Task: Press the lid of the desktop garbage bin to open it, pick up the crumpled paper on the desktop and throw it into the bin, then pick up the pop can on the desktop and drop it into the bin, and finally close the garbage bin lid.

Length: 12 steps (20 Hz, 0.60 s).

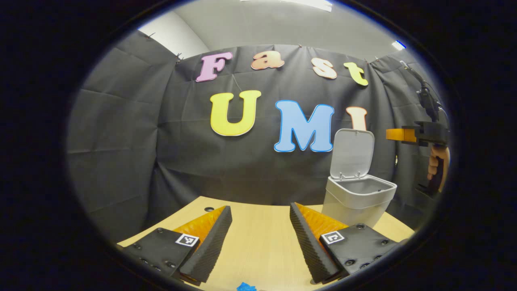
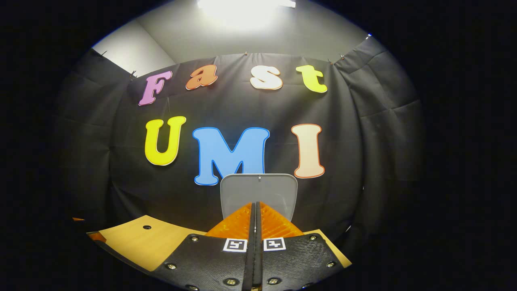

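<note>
A small white garbage bin point(image 1: 357, 198) stands on the wooden table at the right of the left gripper view, its lid point(image 1: 352, 152) raised upright and its inside showing nothing. My left gripper point(image 1: 260, 212) hovers low over the table, open and holding nothing, to the left of the bin. The right gripper point(image 1: 408, 134) hangs in the air to the right of the lid, held by a hand point(image 1: 438, 163). In the right gripper view, my right gripper point(image 2: 255, 208) is shut with nothing between its fingers, right in front of the raised lid point(image 2: 258, 192).
The light wooden table point(image 1: 258, 250) ends at the black cloth wall behind. A round hole point(image 1: 209, 209) sits near its back left corner. A small blue object point(image 1: 246, 287) peeks in at the bottom edge of the left gripper view.
</note>
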### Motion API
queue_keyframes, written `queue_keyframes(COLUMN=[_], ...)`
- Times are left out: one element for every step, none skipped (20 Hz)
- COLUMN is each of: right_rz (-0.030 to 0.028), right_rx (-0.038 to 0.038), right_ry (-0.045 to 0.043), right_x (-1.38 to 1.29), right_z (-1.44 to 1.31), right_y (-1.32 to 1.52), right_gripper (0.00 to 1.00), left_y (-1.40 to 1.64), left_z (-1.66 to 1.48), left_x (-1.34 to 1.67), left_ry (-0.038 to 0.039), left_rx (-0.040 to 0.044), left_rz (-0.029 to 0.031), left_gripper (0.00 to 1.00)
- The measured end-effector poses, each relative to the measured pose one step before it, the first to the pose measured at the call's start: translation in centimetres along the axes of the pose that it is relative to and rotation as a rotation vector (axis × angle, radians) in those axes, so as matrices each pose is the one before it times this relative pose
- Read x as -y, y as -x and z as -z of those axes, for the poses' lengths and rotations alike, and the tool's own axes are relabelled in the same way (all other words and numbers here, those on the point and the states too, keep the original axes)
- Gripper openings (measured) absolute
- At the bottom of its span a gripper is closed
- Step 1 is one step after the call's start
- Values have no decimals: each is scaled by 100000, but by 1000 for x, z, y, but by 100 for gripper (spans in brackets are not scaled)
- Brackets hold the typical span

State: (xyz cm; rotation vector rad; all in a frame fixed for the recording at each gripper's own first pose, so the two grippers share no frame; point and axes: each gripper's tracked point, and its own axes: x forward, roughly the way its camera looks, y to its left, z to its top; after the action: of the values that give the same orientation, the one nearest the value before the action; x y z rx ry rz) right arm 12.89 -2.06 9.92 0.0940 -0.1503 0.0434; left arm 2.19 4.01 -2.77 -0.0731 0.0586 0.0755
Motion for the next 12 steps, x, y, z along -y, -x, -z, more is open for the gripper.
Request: queue_keyframes(right_rz=[-43, -232, -83, 407, 554, 428, 272, 314, 1177, 1297, 335, -164], right_rx=[-699, -699, -406, -402, -590, -826, -570, -416, -55, 579, 1359, 1156], right_ry=[-501, -802, -788, -469, -144, -53, -74, 236, 953, 1136, 557, 98], right_x=[-148, -88, -113, 18, 139, 45, -15, -28, 126, 227, -66, -272], right_z=[237, 294, 178, 207, 351, 579, 415, 293, 299, -12, -106, -1], right_y=[630, 671, 569, 470, 431, 512, 557, 372, 424, 398, 438, 531], right_gripper=[1, 1, 1, 1, 1, 1, 1, 1, 1, 1, 1, 1], left_y=[103, -11, 33, 85, 60, 28, -24, -42, -66, -7, -20, 31], left_z=[77, 150, 191, 246, 178, 206, 395, 492, 517, 545, 387, 350], left_x=[-10, 35, -71, -248, -181, -163, -193, -503, -452, -562, -593, -377], left_ry=[85, 73, 117, 143, 258, 361, 228, 84, 98, 203, 293, 152], left_rx=[-324, -506, -399, -259, -304, -497, -793, -1072, -1508, -1423, -1005, -909], left_rz=[442, 648, 472, 430, 361, 729, 546, 208, -10, -290, -167, -364], left_gripper=[96, 96, 96, 96, 96, 96, 96, 96, 96, 96, 96, 96])
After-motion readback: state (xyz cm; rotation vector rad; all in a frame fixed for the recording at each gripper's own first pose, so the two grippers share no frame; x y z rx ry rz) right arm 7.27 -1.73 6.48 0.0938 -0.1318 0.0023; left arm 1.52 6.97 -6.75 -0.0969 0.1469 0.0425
